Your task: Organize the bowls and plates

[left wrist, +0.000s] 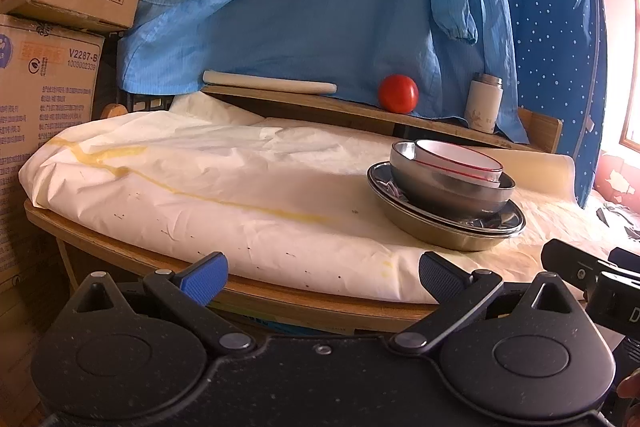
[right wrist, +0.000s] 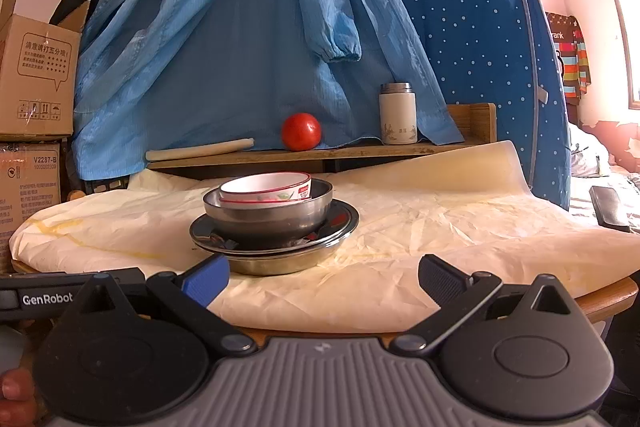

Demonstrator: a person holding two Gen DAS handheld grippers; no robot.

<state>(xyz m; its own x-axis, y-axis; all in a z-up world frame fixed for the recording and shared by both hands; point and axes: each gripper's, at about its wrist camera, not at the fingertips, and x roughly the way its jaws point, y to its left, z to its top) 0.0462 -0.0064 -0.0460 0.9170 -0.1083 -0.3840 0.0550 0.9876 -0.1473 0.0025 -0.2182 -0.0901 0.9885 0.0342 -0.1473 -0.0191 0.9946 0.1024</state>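
One stack sits on the paper-covered tabletop point(right wrist: 440, 227): two steel plates point(right wrist: 276, 261) at the bottom, one steel bowl point(right wrist: 268, 215) on them, and one white red-rimmed bowl point(right wrist: 266, 189) nested tilted inside it. The left tool point(left wrist: 323, 277) and right tool point(right wrist: 323, 277) both gape wide, holding nothing, near the tabletop's front edge.

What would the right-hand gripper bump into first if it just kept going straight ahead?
Probably the stack of dishes: the right gripper, jaws open, points just right of the steel plate at its base. Depth is unclear.
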